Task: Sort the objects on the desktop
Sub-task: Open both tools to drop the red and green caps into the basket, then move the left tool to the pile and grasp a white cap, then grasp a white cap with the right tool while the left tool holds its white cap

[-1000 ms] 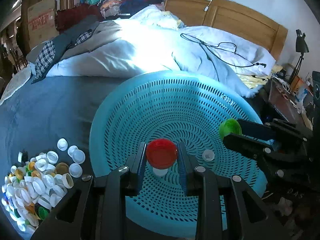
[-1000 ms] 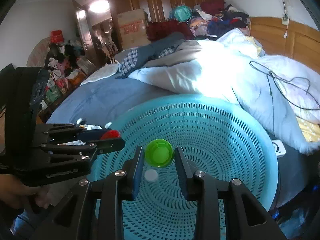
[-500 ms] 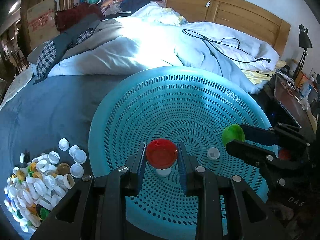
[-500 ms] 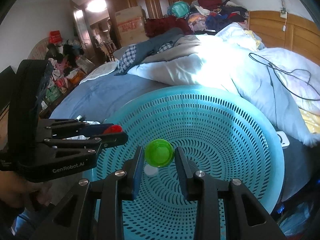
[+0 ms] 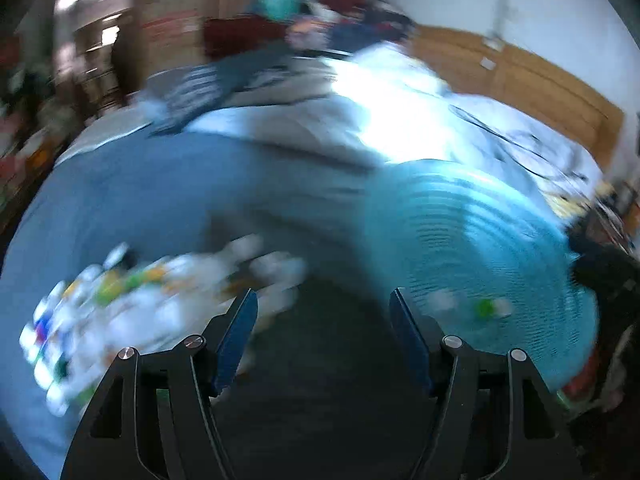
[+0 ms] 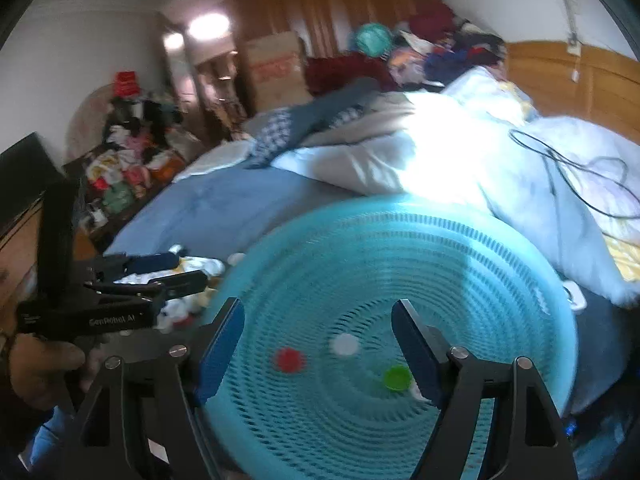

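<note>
Bottle caps point(image 5: 132, 312) lie in a blurred, many-coloured heap, mostly white, at the lower left of the left wrist view, on the blue bedcover point(image 5: 160, 200). Just right of that heap, at the bottom centre, the left gripper point(image 5: 323, 312) has just been opening: its blue-padded fingers stand spread with nothing between them, only dark cover beyond. Further right in that view the round turquoise basket point(image 5: 480, 220) fills the lower right, smeared by motion, with a green cap point(image 5: 485, 307) and pale spots lying in it near the right finger. In the right wrist view, at the left edge, a person's hand point(image 6: 40, 364) holds the black body of the left gripper point(image 6: 188, 270), whose tips reach toward the heap of caps point(image 6: 188, 304) beside the basket's left rim; whether anything sits between those tips cannot be told from here. At the bottom centre the right gripper point(image 6: 318, 320) has also just been opening, its fingers spread wide and pinching nothing. Framed between them, loose on the perforated floor of the basket point(image 6: 400, 216), lie a red cap point(image 6: 289, 359), then a white cap point(image 6: 344, 344), then the green cap point(image 6: 397, 378) close to the right finger, with another pale cap partly hidden behind that finger. White bedding point(image 6: 460, 160) and a black cable point(image 6: 568, 164) lie beyond, at the upper right.
</note>
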### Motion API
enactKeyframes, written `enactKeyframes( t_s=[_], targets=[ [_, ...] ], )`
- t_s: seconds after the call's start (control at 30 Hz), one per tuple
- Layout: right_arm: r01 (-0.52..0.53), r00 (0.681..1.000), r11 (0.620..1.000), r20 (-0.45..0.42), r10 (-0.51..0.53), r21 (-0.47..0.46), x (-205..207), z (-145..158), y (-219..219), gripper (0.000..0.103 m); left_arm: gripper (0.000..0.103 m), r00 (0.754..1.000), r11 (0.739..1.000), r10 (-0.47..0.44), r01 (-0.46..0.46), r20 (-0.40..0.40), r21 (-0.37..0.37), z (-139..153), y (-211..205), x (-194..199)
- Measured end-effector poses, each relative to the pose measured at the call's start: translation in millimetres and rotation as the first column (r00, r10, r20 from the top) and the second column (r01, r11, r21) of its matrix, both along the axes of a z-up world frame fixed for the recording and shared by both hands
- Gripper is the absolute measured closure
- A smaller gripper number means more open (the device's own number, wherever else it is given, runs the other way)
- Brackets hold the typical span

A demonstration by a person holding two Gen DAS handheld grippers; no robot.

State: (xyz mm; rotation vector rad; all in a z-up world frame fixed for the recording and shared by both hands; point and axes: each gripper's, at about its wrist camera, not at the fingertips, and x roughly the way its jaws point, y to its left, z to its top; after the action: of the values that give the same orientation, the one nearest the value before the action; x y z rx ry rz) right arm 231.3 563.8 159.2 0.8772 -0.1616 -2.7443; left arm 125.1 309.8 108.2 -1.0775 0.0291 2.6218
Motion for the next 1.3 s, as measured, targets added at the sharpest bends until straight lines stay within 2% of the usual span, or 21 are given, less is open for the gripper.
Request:
enactKeyframes(
  t_s=[0.1,0.2,0.23,0.27,0.3,0.37,0.43,0.5,0.67,0.73,0.8,0.87,0.97,1.13,1.3],
  targets=[
    [-0.074,0.997,0.997,-0.031,0.075,0.012,4,0,-29,0.022,0.041,0.989,0.99,0.144,-0.144,0.028,-0.011,-27,-72,19],
    [-0.147,0.987,0.988,-0.057,0.149,0.05,9,-6,-69,0.019,0.041,0.952,0.958,0.288,-0.287,0.099,-0.026,-58,-137,34],
    [-0.147,0.987,0.987,-0.062,0.151,0.066,10,-9,-77,0.017,0.041,0.931,0.94,0.341,-0.341,0.128,-0.024,-70,-161,39],
    [-0.156,0.985,0.984,-0.061,0.161,0.081,12,-13,-88,0.012,0.042,0.923,0.933,0.358,-0.36,0.141,-0.018,-76,-171,40],
    [-0.198,0.978,0.977,-0.044,0.203,0.083,11,-19,-100,0.011,0.042,0.912,0.925,0.376,-0.38,0.166,-0.007,-85,-183,41],
    [-0.255,0.967,0.962,0.012,0.255,0.093,9,-30,-120,0.011,0.042,0.905,0.92,0.386,-0.393,0.181,0.006,-93,-192,40],
    [-0.279,0.96,0.956,0.026,0.278,0.087,9,-35,-130,0.011,0.042,0.911,0.923,0.374,-0.384,0.173,0.028,-94,-189,36],
    [-0.292,0.956,0.953,0.045,0.289,0.084,7,-40,-139,0.011,0.041,0.917,0.926,0.366,-0.375,0.16,0.03,-94,-183,30],
    [-0.321,0.942,0.944,0.127,0.309,0.079,1,-54,-152,0.016,0.042,0.912,0.931,0.358,-0.366,0.2,0.006,-109,-183,16],
    [-0.331,0.936,0.941,0.153,0.317,0.071,0,-56,-155,0.023,0.049,0.913,0.928,0.363,-0.372,0.187,0.012,-108,-184,18],
    [-0.336,0.932,0.94,0.166,0.323,0.063,0,-57,-160,0.04,0.075,0.918,0.932,0.35,-0.361,0.187,0.032,-106,-189,19],
    [-0.35,0.928,0.935,0.162,0.336,0.062,1,-57,-169,0.046,0.076,0.919,0.93,0.35,-0.364,0.184,0.05,-102,-196,24],
    [-0.384,0.914,0.921,0.164,0.37,0.063,0,-58,-186,0.048,0.076,0.915,0.922,0.362,-0.38,0.177,0.075,-96,-210,37],
    [-0.472,0.869,0.881,0.188,0.458,0.035,-9,-68,-235,0.048,0.076,0.906,0.909,0.388,-0.406,0.169,0.092,-94,-235,57],
    [-0.576,0.799,0.817,0.213,0.562,0.003,-19,-88,-296,0.048,0.076,0.89,0.888,0.421,-0.444,0.175,0.121,-95,-261,72]
  ],
)
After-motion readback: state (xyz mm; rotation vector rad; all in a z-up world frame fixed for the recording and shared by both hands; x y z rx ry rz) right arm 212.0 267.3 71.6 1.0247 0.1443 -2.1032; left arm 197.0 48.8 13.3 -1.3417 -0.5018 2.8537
